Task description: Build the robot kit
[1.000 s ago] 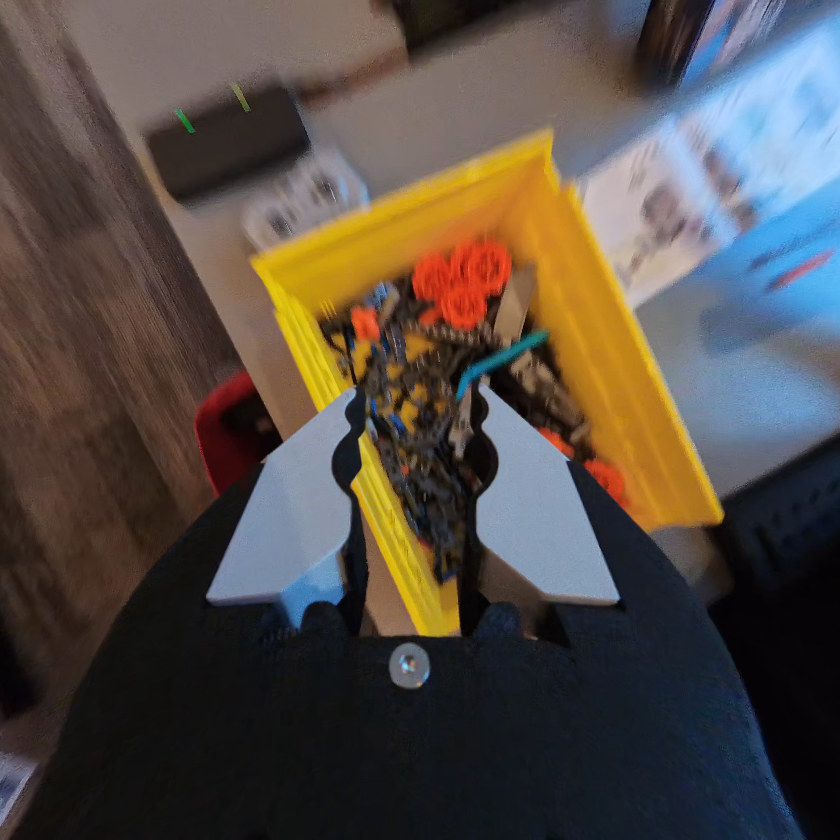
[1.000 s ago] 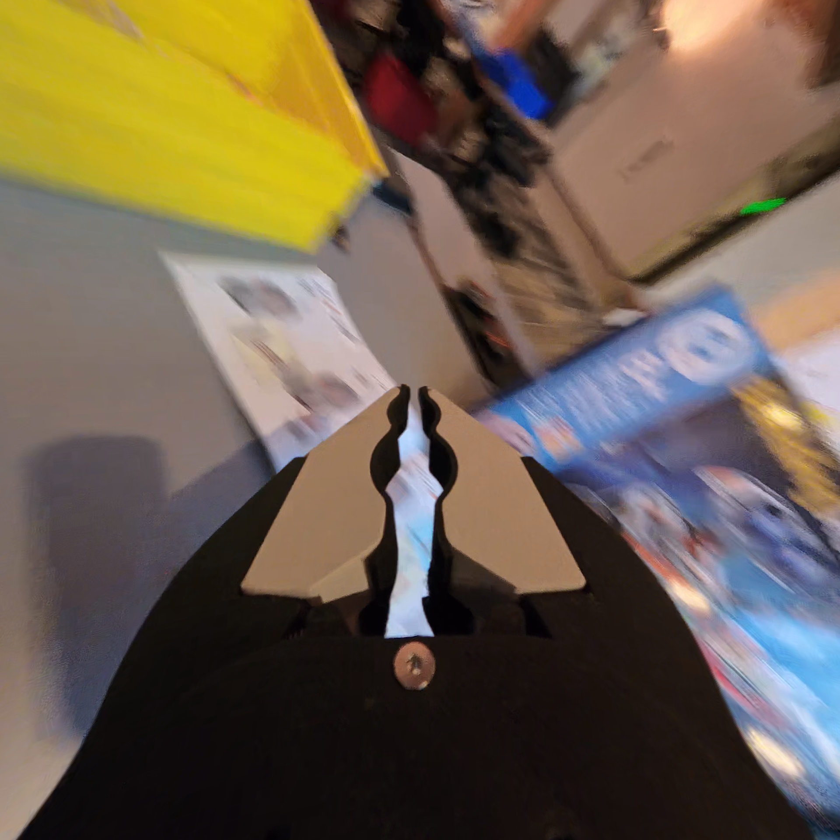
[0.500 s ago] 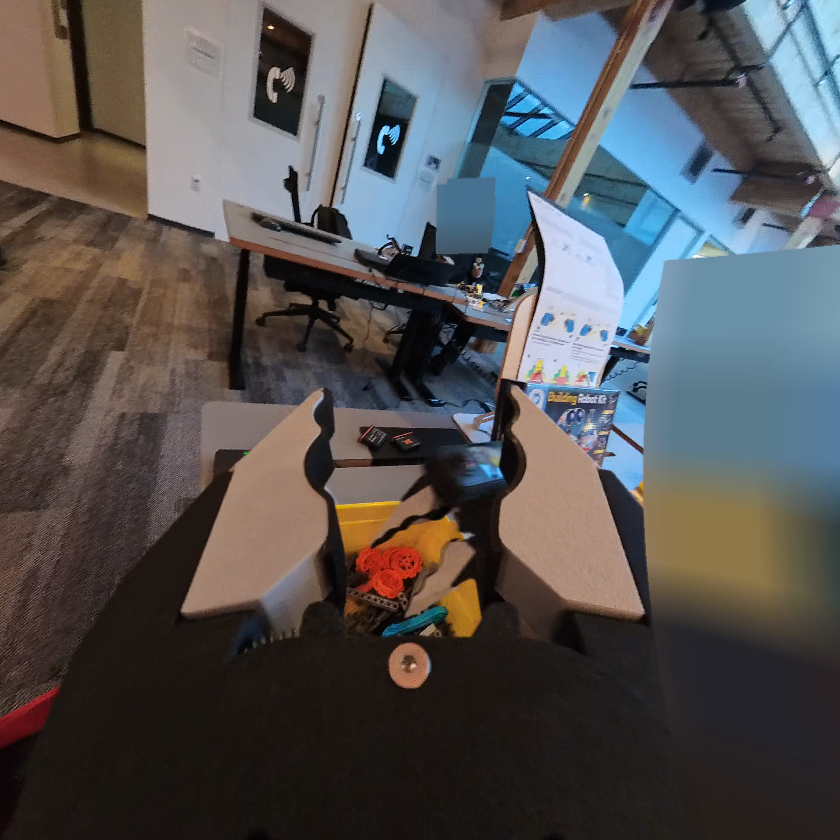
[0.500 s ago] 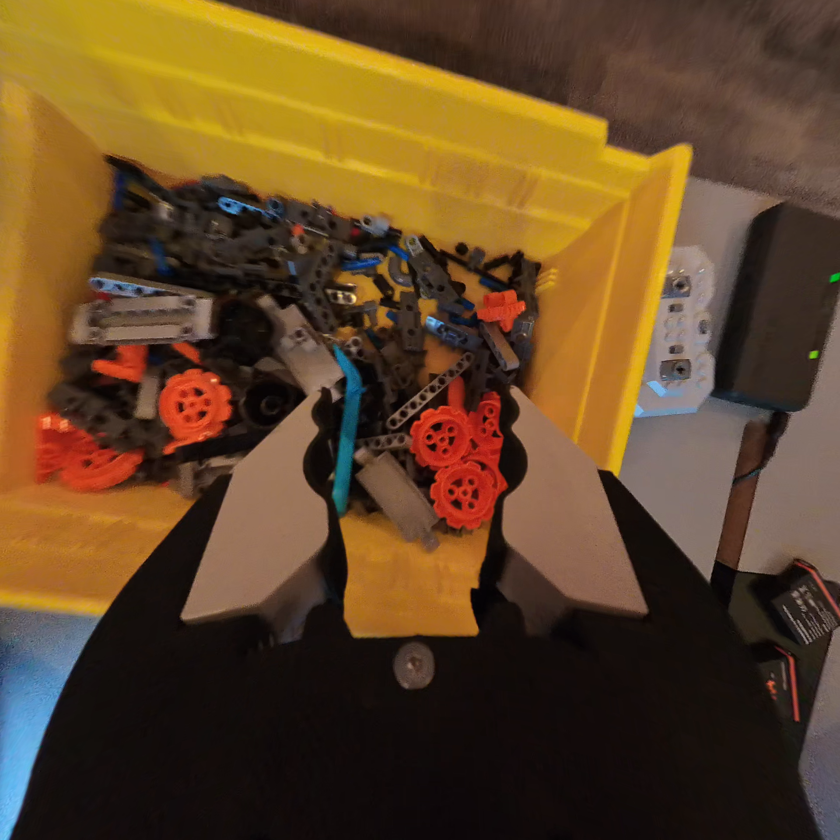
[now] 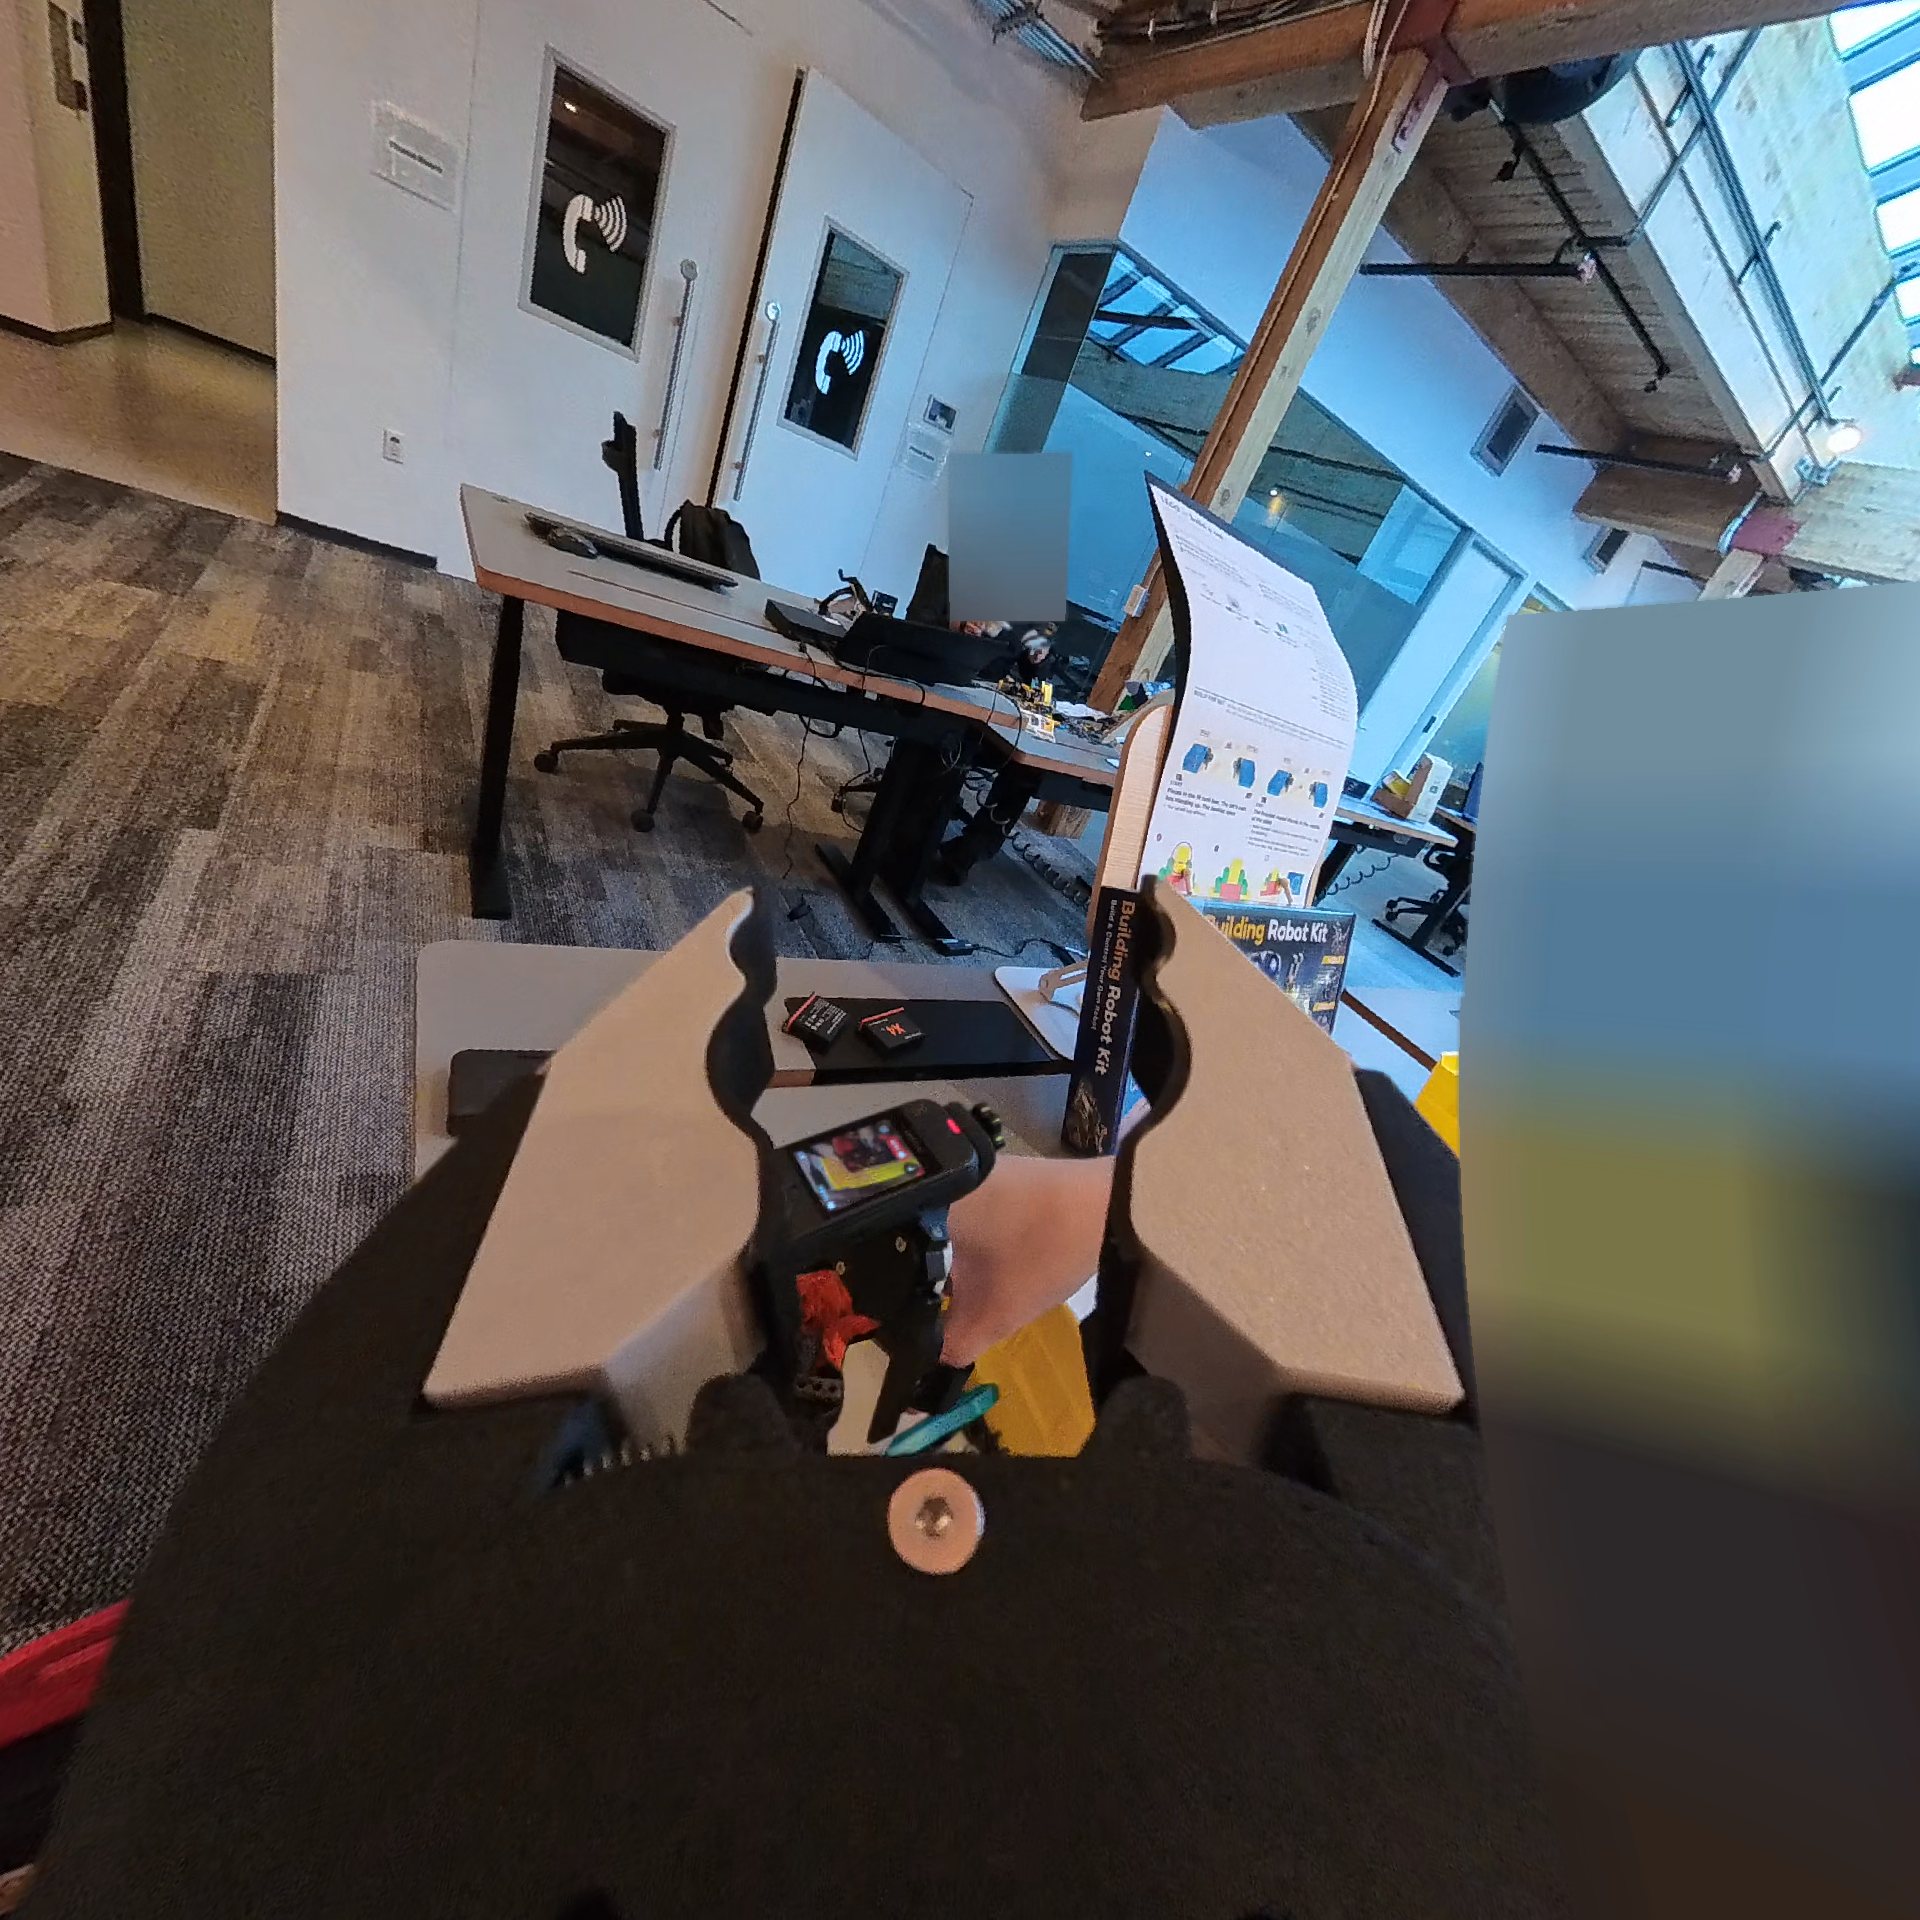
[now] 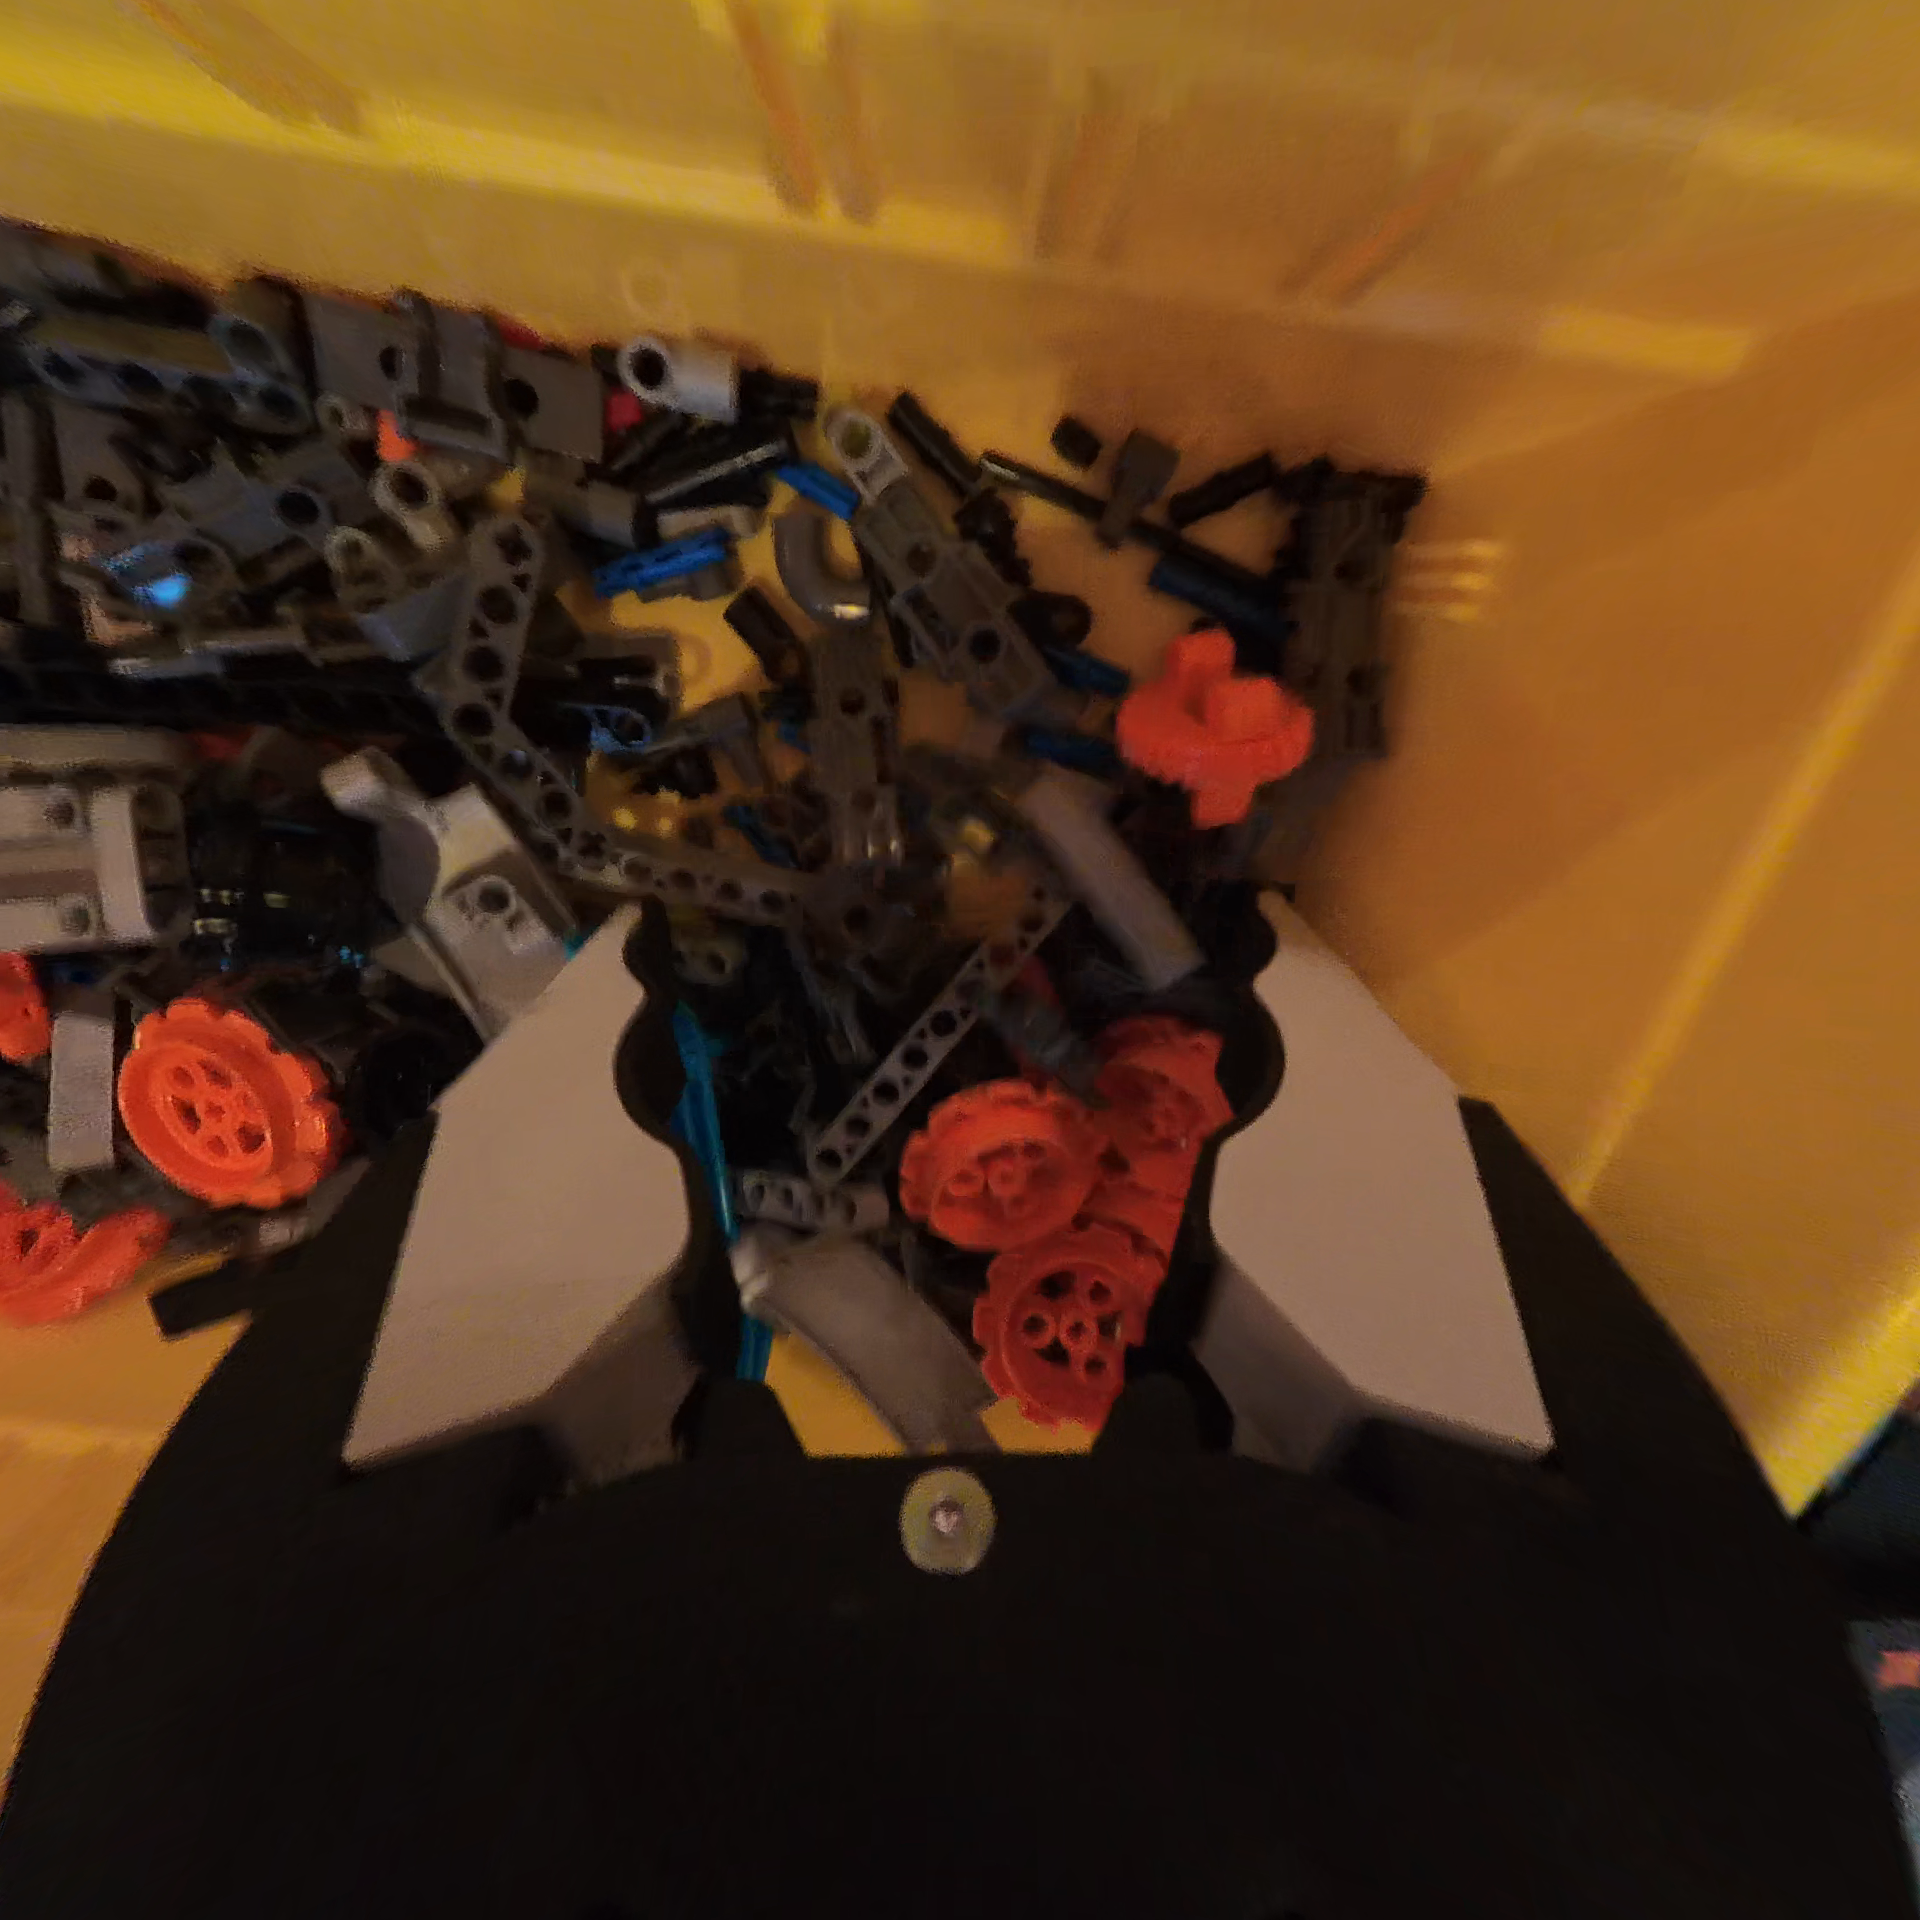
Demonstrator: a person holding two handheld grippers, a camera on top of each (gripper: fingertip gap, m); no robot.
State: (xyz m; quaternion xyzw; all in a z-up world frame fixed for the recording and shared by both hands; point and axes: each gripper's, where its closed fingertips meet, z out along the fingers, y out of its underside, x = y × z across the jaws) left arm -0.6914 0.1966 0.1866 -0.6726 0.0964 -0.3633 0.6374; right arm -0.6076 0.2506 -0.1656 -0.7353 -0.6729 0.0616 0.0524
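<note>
My right gripper (image 6: 951,920) is open and empty, low inside a yellow bin (image 6: 1558,727). Between its fingers lie orange toothed wheels (image 6: 1003,1164), a grey perforated beam (image 6: 935,1049) and a teal strip (image 6: 707,1122). Several grey, black and blue building parts fill the bin. My left gripper (image 5: 945,899) is open and empty, held level above the bin. Between its fingers I see the other gripper with its camera (image 5: 883,1169) and the hand (image 5: 1023,1242) holding it, over the bin (image 5: 1034,1382).
A dark kit box (image 5: 1107,1023) stands on the grey table (image 5: 499,987), with a black mat (image 5: 935,1039) holding two small black packs (image 5: 857,1023). An instruction sheet on a stand (image 5: 1247,727) rises behind. Desks and an office chair (image 5: 665,717) stand on the carpet beyond.
My right gripper has dropped deeper into the bin, closer to the orange wheels. My left gripper has stayed level; the other gripper now fills the gap between its fingers.
</note>
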